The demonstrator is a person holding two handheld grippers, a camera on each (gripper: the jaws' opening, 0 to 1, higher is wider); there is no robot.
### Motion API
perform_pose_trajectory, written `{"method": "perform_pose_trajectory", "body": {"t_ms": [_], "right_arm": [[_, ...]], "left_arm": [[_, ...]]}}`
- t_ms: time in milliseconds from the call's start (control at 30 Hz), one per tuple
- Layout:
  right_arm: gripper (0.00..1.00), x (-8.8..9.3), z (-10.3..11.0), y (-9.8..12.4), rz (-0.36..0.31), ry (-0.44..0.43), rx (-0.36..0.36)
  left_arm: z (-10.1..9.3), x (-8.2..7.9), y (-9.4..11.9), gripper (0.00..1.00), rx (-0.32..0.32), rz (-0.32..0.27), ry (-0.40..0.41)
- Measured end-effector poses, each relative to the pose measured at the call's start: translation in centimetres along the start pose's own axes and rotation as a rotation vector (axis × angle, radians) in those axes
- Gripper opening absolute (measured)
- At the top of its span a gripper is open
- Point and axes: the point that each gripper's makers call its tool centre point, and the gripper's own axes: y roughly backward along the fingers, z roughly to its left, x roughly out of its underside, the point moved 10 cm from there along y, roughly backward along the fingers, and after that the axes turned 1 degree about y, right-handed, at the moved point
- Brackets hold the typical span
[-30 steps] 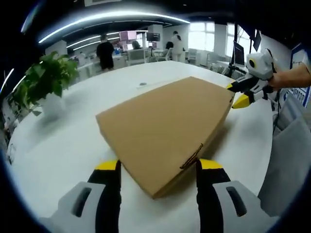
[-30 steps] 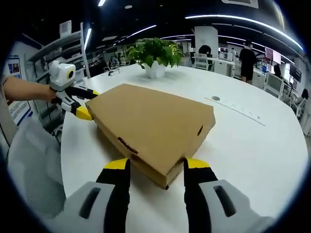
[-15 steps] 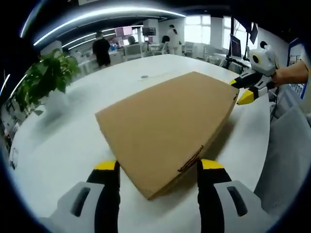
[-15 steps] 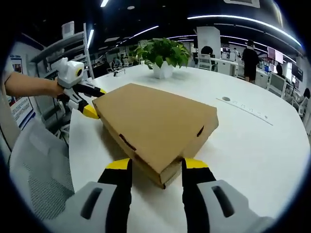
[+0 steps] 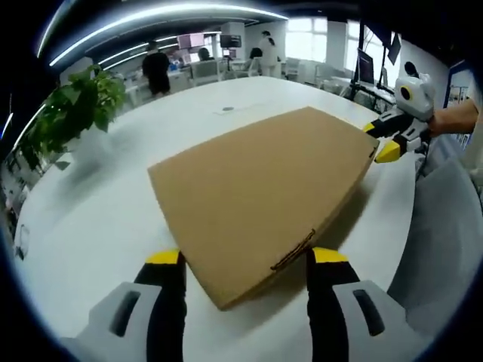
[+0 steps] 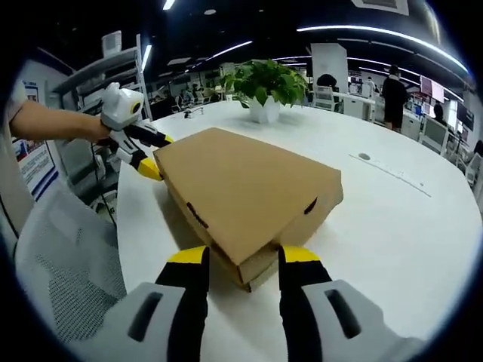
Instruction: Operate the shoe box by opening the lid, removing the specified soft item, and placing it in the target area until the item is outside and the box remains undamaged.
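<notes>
A flat brown cardboard shoe box (image 5: 260, 192) (image 6: 245, 185) lies on the white table (image 5: 90, 219) (image 6: 392, 226), lid on. My left gripper (image 5: 245, 260) is open, its yellow-tipped jaws straddling the box's near corner. In the right gripper view it shows as the left gripper (image 6: 143, 154) at the far left corner, held by a hand. My right gripper (image 6: 243, 256) is open around the opposite corner, where the lid edge sits slightly above the base. Across the box, the right gripper (image 5: 386, 140) straddles that far corner.
A potted plant (image 5: 72, 113) (image 6: 264, 83) stands on the table beyond the box. A grey mesh chair (image 5: 445, 226) (image 6: 60, 256) is at the table edge. A round port (image 6: 364, 157) sits in the tabletop. People stand at desks far behind.
Both cameras have shifted a little closer to the box. At my right gripper's corner the lid edge has lifted slightly from the base. Both grippers stay at their corners.
</notes>
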Motion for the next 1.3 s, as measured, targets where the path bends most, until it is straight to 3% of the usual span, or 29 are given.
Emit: {"method": "perform_pose_trajectory", "body": {"t_ms": [633,1300], "right_arm": [[0.34,-0.3,0.3,0.2,-0.009,-0.007,0.015],[0.37,-2.2,1.1,2.0,-0.067,0.004,0.023]], "left_arm": [[0.0,0.0,0.3,0.65,0.013,0.002,0.011],[-1.0,-1.4,2.2,0.71,0.016,-0.078,0.089]]}}
